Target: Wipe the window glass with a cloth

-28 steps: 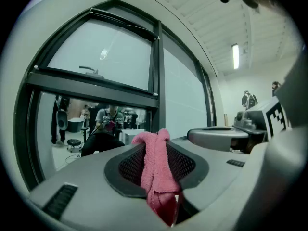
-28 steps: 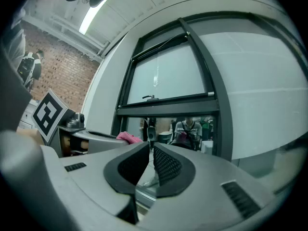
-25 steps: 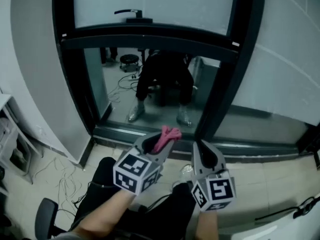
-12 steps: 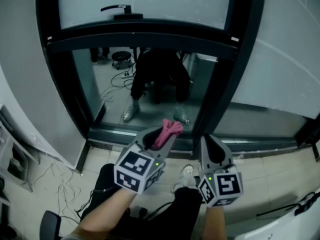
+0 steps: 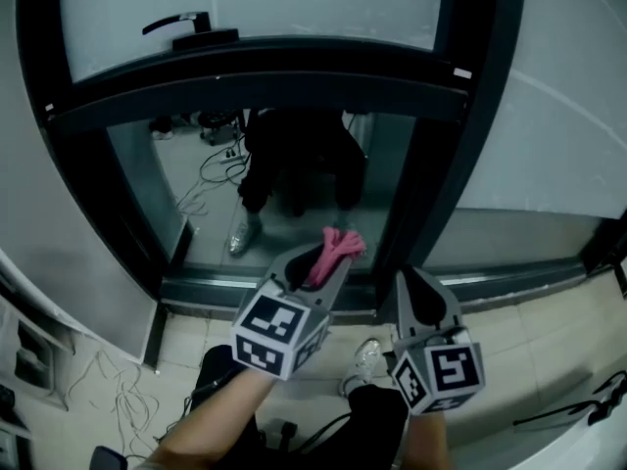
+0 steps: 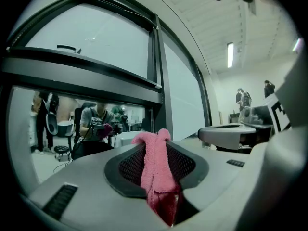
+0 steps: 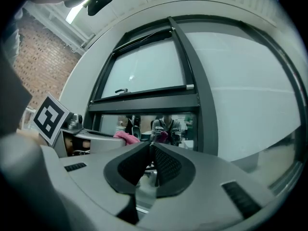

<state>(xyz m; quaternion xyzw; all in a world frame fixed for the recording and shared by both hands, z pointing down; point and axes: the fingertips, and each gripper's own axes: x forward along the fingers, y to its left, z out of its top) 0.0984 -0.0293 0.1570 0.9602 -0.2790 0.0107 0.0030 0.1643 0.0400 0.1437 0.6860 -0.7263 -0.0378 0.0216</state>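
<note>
On the left, the left gripper (image 5: 323, 267) clamps a pink cloth (image 5: 339, 245), whose tuft pokes out just short of the window glass (image 5: 211, 199) beyond. Just right, the right gripper (image 5: 418, 297) holds nothing, jaws pressed together.

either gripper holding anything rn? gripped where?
Left gripper holds the pink cloth, bunched lengthwise between its fingers, one end poking past the tips. Right gripper is shut on nothing.
</note>
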